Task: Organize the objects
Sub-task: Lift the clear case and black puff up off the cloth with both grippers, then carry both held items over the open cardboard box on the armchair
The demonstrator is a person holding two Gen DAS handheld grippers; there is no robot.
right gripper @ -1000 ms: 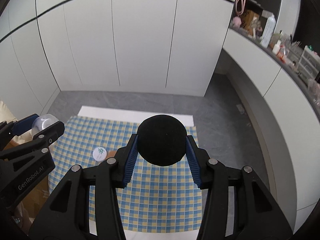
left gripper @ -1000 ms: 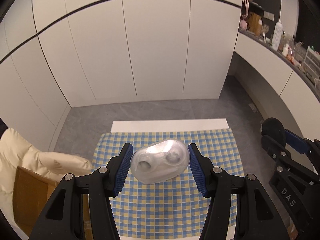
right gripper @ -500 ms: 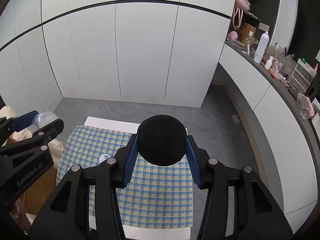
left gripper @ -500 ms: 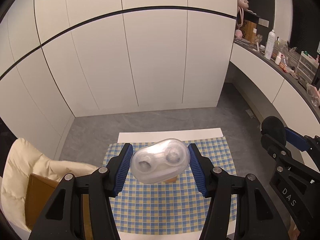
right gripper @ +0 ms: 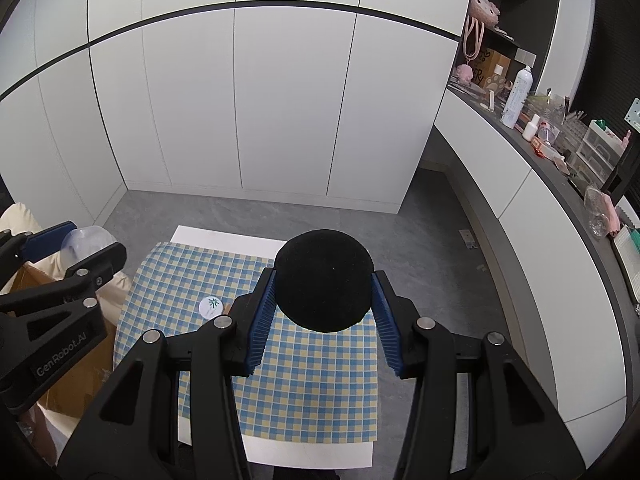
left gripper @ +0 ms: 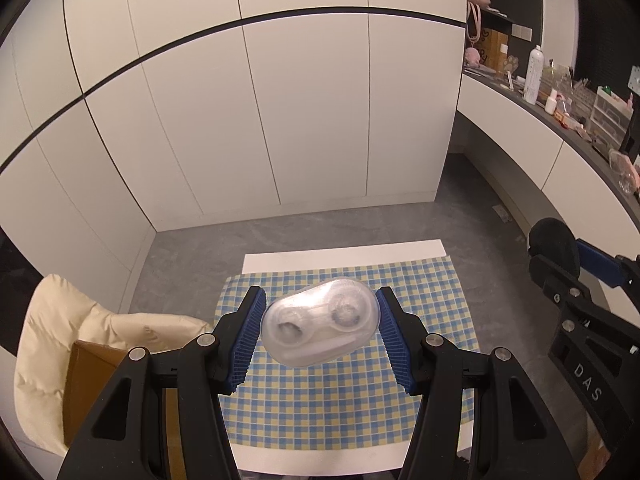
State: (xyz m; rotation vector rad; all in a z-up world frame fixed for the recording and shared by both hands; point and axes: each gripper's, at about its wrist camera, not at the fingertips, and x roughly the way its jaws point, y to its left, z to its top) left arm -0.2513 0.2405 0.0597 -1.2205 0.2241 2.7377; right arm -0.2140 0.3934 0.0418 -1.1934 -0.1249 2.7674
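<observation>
While both tools hang high above a small table (left gripper: 344, 258), the left gripper (left gripper: 319, 332) clamps a clear oval plastic case (left gripper: 320, 330) between its blue ribbed pads (left gripper: 248, 338), the jaws partly closed and pressing on the two ends of the case. Two round wells show through the case's cloudy shell, and it sits tilted, its right end higher than its left. The right gripper (right gripper: 323, 308) pinches a round black disc (right gripper: 324, 280) with a matte, fuzzy face; its blue pads touch the disc's left and right edges, the jaws a little narrower than those of the other tool. Both held things are in the air, well apart from the blue-and-yellow checked cloth (right gripper: 320, 392) that covers most of the white tabletop below. On that cloth, near its left side in the right wrist view, lies a small white round lid with a green mark (right gripper: 210, 305); something orange-brown shows just beside it, too hidden to name. Left of the table stand a cream padded cushion (left gripper: 52, 320) and an open cardboard box (left gripper: 86, 376). White cabinet doors (left gripper: 280, 120) fill the far wall, and a cluttered dark counter (right gripper: 560, 160) runs along the right.
</observation>
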